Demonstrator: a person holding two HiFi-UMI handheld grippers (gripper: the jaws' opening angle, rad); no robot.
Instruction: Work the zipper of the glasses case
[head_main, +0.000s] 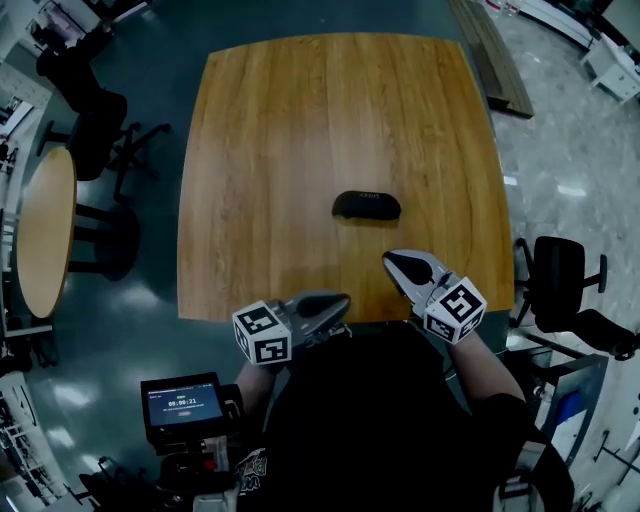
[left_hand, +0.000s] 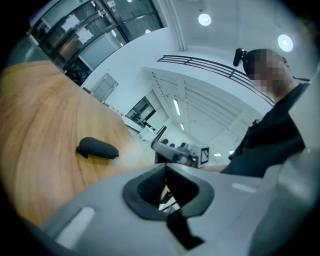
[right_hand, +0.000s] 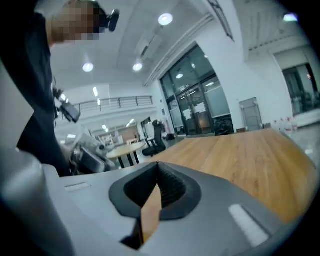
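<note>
Glasses case (head_main: 366, 205) lies on the wooden table (head_main: 300, 120), ahead of both grippers and well apart from them. Left gripper (head_main: 335, 302) and right gripper (head_main: 398, 264) hover at the near edge, jaws together on nothing, seemingly poised before an approach. Only the left gripper view catches the case; the right's shows bare wood.

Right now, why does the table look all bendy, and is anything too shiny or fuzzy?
Head view: the wide lens bows the edges of the table outward, and bright spots glint on the floor. Left gripper view: the corners go black, the glasses case looks a bit soft, and the ceiling lamps glare. Right gripper view: the ceiling lamps blaze white and the table tilts and curves.
</note>
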